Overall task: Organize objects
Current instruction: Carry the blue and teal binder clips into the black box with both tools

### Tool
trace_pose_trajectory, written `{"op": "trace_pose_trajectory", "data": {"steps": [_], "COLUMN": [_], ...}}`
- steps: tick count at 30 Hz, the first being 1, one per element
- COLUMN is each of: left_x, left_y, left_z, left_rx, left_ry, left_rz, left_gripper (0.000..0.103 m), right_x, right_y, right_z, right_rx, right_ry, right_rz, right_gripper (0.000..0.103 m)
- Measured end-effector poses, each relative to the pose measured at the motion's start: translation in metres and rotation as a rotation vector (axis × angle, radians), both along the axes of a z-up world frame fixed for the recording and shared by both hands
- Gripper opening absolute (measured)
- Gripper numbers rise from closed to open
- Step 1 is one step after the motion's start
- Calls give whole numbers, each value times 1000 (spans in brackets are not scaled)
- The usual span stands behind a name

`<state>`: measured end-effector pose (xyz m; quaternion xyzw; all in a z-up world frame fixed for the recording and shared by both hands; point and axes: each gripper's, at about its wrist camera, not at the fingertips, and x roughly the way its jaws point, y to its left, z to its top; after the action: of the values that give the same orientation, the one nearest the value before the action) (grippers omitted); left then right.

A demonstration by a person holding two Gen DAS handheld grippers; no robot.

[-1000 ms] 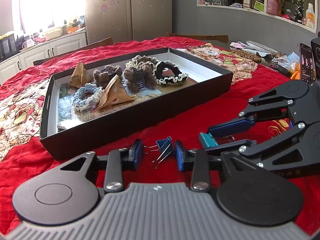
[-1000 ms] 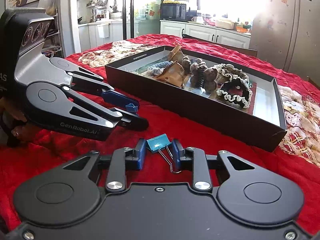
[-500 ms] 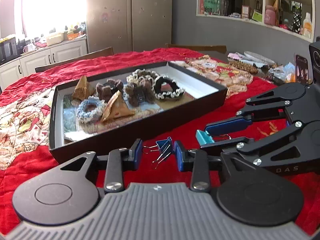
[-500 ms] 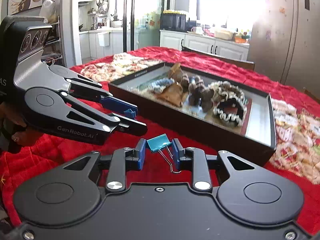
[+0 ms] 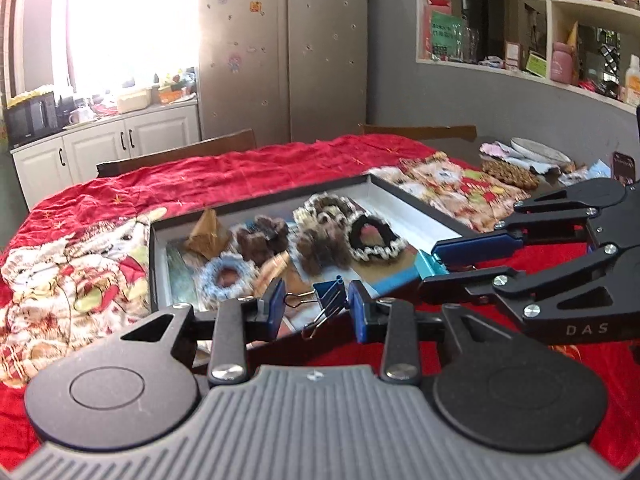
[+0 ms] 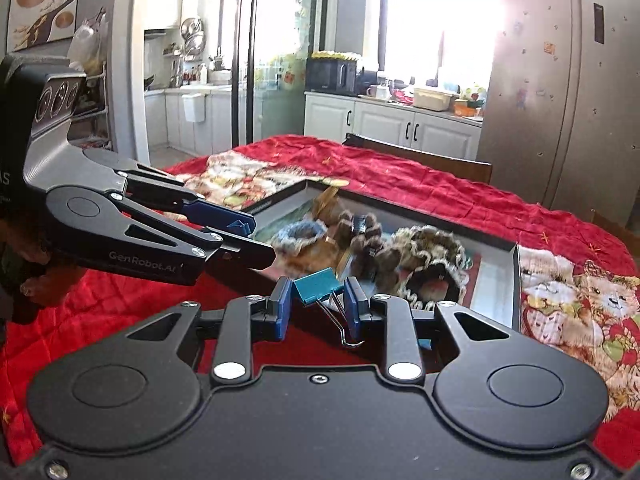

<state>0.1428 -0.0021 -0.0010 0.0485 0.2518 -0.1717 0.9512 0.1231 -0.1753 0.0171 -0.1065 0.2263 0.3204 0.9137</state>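
My left gripper is shut on a dark blue binder clip and holds it in the air above the near edge of the black tray. My right gripper is shut on a teal binder clip, also raised near the tray. The right gripper shows in the left wrist view with the teal clip between its fingers. The left gripper shows in the right wrist view with its clip. Several hair scrunchies and brown pouches lie in the tray.
The table carries a red cloth with patterned patches. A plate and small items sit at the far right of the table. Chairs, cabinets and a fridge stand beyond the table.
Both grippers have risen from the red cloth with their clips and moved toward the tray, which now sits lower and closer in both views.
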Motion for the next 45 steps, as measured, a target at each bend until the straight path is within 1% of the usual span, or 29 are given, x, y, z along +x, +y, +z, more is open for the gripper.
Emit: {"op": "trace_pose_trajectory", "data": {"steps": [9, 23, 28, 36, 45], "left_x": [24, 57, 71, 89, 100], "left_y": [8, 11, 16, 18, 20], "left_z": [11, 9, 4, -9, -21], "left_rx": [-21, -33, -47, -46, -37], "left_ry": [-19, -19, -6, 16, 28], "left_rz": [40, 84, 113, 147, 176], "left_gripper": [38, 38, 38, 38, 38], "right_x": [30, 77, 94, 115, 128], "right_y": [1, -12, -15, -17, -13], "right_z": [12, 15, 9, -6, -23], "right_rx": [26, 62, 81, 92, 78], "right_ry": [-15, -3, 8, 22, 33], "right_rz": [-61, -180, -221, -282, -301], "right_gripper": [27, 27, 27, 27, 27]}}
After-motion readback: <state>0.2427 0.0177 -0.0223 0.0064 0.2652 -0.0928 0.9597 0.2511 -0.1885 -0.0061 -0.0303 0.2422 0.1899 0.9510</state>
